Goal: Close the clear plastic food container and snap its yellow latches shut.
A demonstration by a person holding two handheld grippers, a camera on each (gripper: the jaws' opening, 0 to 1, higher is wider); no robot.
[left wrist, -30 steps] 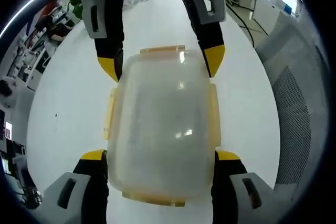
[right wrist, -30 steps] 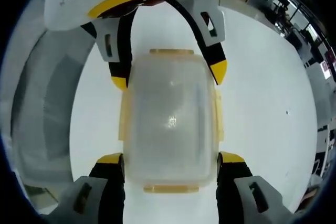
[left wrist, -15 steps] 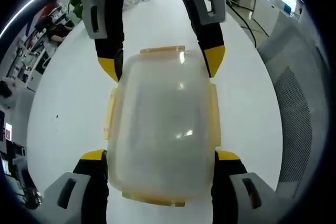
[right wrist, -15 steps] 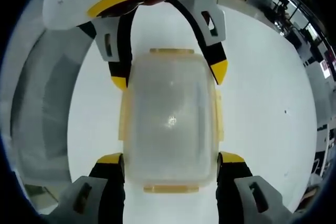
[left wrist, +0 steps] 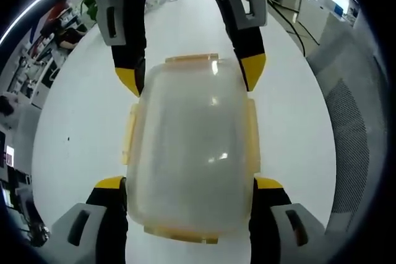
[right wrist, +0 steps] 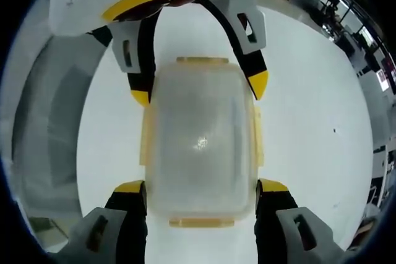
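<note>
Left gripper view: your left gripper (left wrist: 190, 185) stands with its yellow-tipped jaws at 7 and 5 o'clock, one pressed against each long side of the clear plastic food container (left wrist: 189, 146). You are gripping the container at its near end. The container sits centred on the white table (left wrist: 80, 128), lid on, its frosted top facing the camera. Yellow latches (left wrist: 129, 135) lie flat along both long sides, and further yellow tabs run along the near and far short edges. Whether each latch is fully snapped cannot be told from this angle. Your right gripper (left wrist: 189, 75) enters from 12 o'clock, its two jaws flanking the far end of the container with yellow tips touching the corners at 11 and 1 o'clock. A grey mesh chair back (left wrist: 349, 134) stands at 3 o'clock beyond the table edge.

Right gripper view: the same arrangement reads in mirror. Your right gripper (right wrist: 199, 188) clamps the container (right wrist: 201, 140) at the near end, jaws at 7 and 5 o'clock against its sides. Your left gripper (right wrist: 198, 88) comes in from 12 o'clock and closes on the far end. The side latches (right wrist: 256, 137) lie flush along the container walls. The table (right wrist: 309, 122) extends to 3 o'clock, with office furniture blurred beyond it.
</note>
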